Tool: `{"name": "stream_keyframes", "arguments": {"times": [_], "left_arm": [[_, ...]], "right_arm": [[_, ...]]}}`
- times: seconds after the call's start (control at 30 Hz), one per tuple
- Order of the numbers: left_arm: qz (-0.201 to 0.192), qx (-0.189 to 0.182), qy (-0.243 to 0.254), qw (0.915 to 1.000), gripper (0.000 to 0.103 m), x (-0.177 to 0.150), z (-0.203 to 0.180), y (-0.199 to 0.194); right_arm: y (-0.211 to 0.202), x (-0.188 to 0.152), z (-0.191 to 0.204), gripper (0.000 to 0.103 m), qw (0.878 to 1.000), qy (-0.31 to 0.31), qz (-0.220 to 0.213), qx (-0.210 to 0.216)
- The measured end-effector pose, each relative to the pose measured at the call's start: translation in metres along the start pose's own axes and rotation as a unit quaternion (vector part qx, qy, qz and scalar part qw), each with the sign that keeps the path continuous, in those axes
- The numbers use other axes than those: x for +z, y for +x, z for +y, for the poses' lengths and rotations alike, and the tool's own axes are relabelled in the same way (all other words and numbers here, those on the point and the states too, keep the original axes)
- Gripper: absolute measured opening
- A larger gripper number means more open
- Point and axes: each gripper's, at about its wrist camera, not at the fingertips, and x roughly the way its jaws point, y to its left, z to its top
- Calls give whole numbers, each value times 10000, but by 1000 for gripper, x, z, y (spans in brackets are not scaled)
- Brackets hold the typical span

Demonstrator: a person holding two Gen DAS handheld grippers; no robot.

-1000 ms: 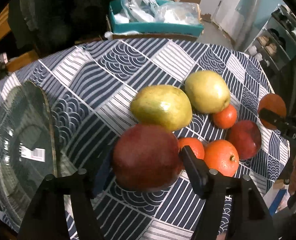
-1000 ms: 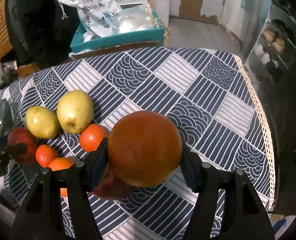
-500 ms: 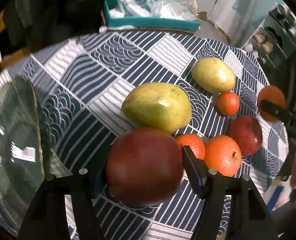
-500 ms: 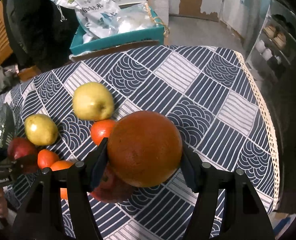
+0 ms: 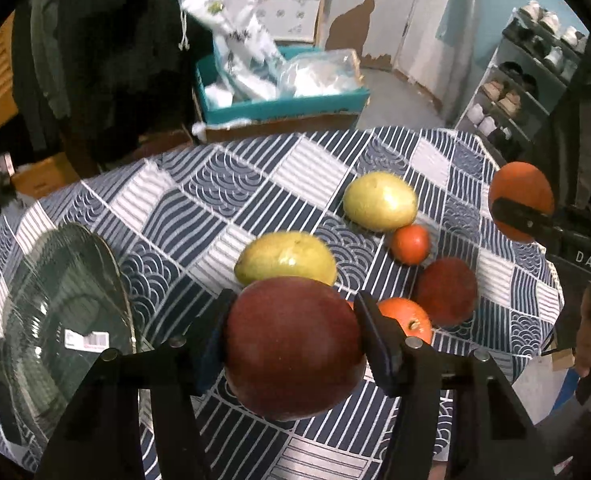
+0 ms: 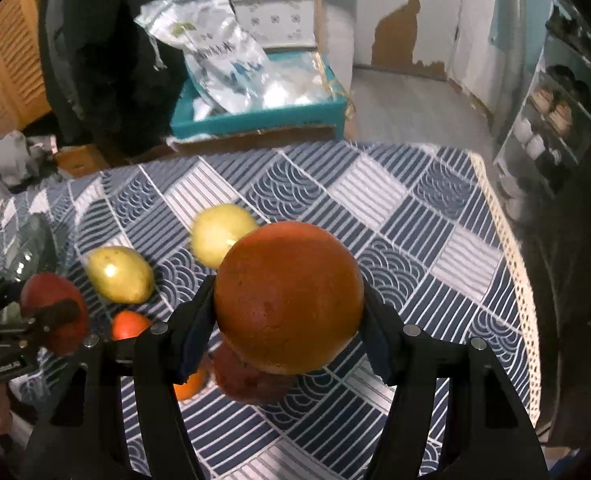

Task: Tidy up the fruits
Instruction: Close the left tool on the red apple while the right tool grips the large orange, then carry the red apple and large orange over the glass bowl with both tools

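My left gripper (image 5: pixel 295 344) is shut on a dark red apple (image 5: pixel 293 346) and holds it above the patterned tablecloth (image 5: pixel 223 184). My right gripper (image 6: pixel 289 300) is shut on a large orange (image 6: pixel 289 298), also held in the air; it shows in the left wrist view (image 5: pixel 521 196) at the right. On the cloth lie two yellow-green fruits (image 5: pixel 285 258) (image 5: pixel 379 200), small oranges (image 5: pixel 410 243) (image 5: pixel 405 318) and a second red apple (image 5: pixel 447 290). A dark glass plate (image 5: pixel 63 312) sits at the left.
A teal box with plastic bags (image 5: pixel 279 92) stands behind the table. A shoe rack (image 5: pixel 527 68) is at the right. The table's right edge has a lace trim (image 6: pixel 511 264). Dark clothing (image 5: pixel 95 60) hangs at the back left.
Both grippers have risen and tilted up with their fruit, so more of the room shows. The fruits on the cloth look farther away; the far yellow fruit lies farther from the near one.
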Motion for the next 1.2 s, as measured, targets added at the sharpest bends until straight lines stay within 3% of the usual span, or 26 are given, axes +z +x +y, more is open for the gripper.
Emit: {"name": "stream_keyframes", "arguments": {"times": [0.27,0.7,1.2], "left_arm": [[-544,-39,89,9985,61,11,-6,-43],[-1366,-21,118,9905,61,18,-2,-116],[-1779,82,-28,9840,61,14,26,-157]], "right_arm": [[-43,13,22,66,9980,-278,-562,122],[-86,25,44,66,9919,-523,-1113,321],[-119,40,85,66,9827,-733,-1496,810]]}}
